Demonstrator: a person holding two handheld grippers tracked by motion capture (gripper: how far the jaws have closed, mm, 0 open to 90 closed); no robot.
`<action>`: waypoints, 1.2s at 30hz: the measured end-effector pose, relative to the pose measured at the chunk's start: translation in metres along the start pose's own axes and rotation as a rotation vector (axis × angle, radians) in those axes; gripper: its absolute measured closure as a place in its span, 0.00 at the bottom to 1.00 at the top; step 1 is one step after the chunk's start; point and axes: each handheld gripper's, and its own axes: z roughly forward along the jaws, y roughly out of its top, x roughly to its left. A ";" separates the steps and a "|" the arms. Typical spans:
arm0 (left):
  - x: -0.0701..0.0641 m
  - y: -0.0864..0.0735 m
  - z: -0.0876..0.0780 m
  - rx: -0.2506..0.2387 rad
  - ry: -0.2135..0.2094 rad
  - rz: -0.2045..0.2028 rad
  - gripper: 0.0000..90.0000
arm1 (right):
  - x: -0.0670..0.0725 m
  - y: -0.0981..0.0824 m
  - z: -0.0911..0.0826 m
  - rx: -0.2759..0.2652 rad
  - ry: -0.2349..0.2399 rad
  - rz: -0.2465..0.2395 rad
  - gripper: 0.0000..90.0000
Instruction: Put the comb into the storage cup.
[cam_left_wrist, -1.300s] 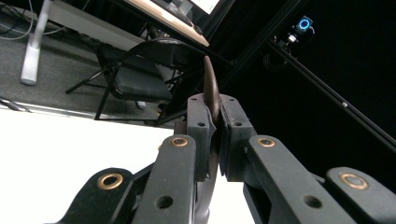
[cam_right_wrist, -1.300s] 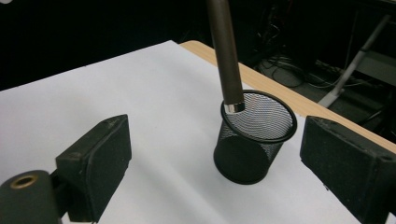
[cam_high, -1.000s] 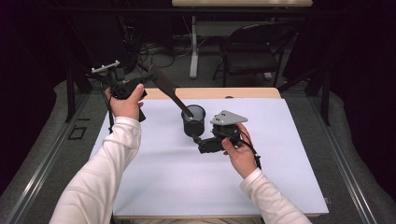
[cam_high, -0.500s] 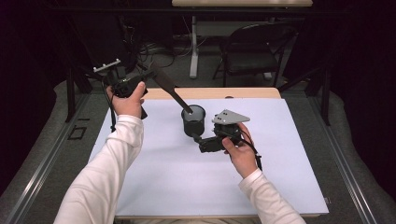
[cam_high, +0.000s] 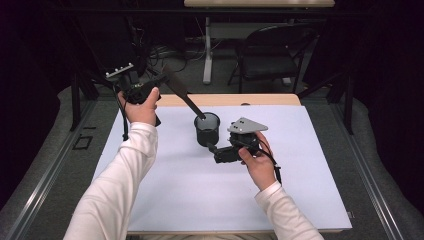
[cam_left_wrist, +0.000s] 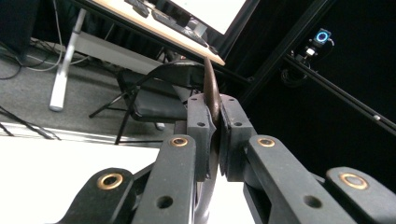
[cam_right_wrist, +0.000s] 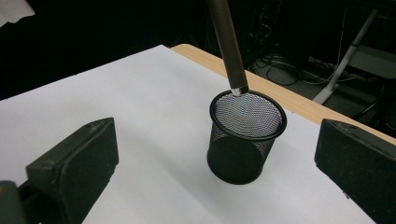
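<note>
Mesh is what the small black wire pen cup (cam_high: 207, 129) is made of, so I judge it light, stiff and easy to tip or skid on the smooth white bench (cam_high: 150, 200) if the long dark brown tool (cam_high: 184, 96) drags against its rim. That tool looks rigid and thin, with a silvery collar near its lower end; I cannot tell what kind of tip it has. It slants down from the upper left of the cup, its lower end just inside the cup's mouth. The left gripper (cam_high: 152, 86) holds its upper end, fingers (cam_left_wrist: 201, 128) pinched narrow on it. A grip nearer the tool's middle would steady it better, I think.

The right gripper (cam_high: 212, 148) sits on the bench just right of and in front of the cup, fingers (cam_right_wrist: 77, 161) spread wide to either side of it, apart from the wire. The cup is best taken across its wall, below the rim.

The right gripper view shows the collar meeting the cup's rim, which the high view leaves too small to read. The left gripper view shows the pads closing on the tool edge-on.
</note>
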 end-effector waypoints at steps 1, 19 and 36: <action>-0.001 -0.001 0.001 0.000 0.004 -0.004 0.94 | 0.000 0.000 0.000 -0.001 -0.001 0.002 0.00; -0.006 -0.012 0.017 0.027 0.019 0.021 0.94 | -0.006 -0.002 -0.006 -0.021 -0.002 0.029 0.00; -0.009 -0.024 0.031 0.052 0.037 0.023 0.94 | -0.006 -0.001 -0.011 -0.037 0.011 0.050 0.00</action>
